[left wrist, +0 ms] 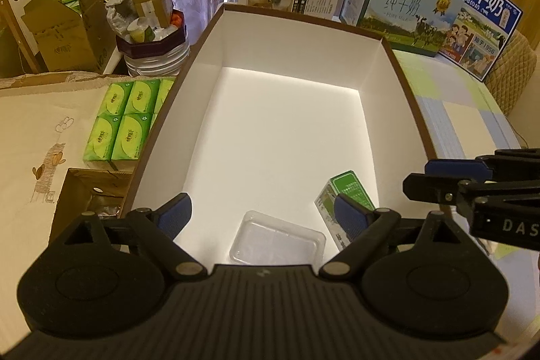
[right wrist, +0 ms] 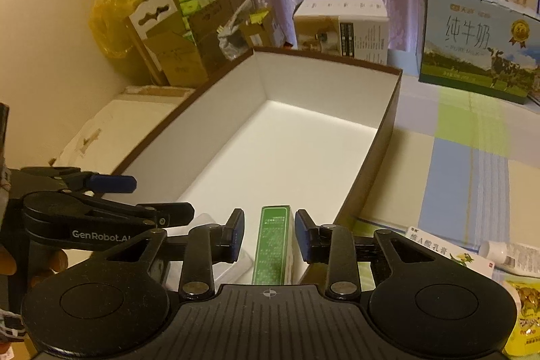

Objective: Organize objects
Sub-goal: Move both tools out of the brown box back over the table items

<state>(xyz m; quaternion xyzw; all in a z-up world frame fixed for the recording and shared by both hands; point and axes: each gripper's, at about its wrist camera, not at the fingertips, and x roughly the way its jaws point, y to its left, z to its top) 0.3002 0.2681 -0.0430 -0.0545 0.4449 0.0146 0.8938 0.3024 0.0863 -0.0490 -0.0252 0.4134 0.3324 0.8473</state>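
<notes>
Risk: green carton (right wrist: pixel 271 245) sits loose between right gripper (right wrist: pixel 269 237) pads, jaws apart, leaning inside box (right wrist: pixel 388 123); left gripper (left wrist: pixel 265 213) gapes over clear tray (left wrist: pixel 277 240), so either could topple it.

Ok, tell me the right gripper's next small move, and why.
Probably lift the right gripper clear and go for the white carton on the cloth: its pads flank the green carton without pressing, and that carton already lies inside the box.
</notes>
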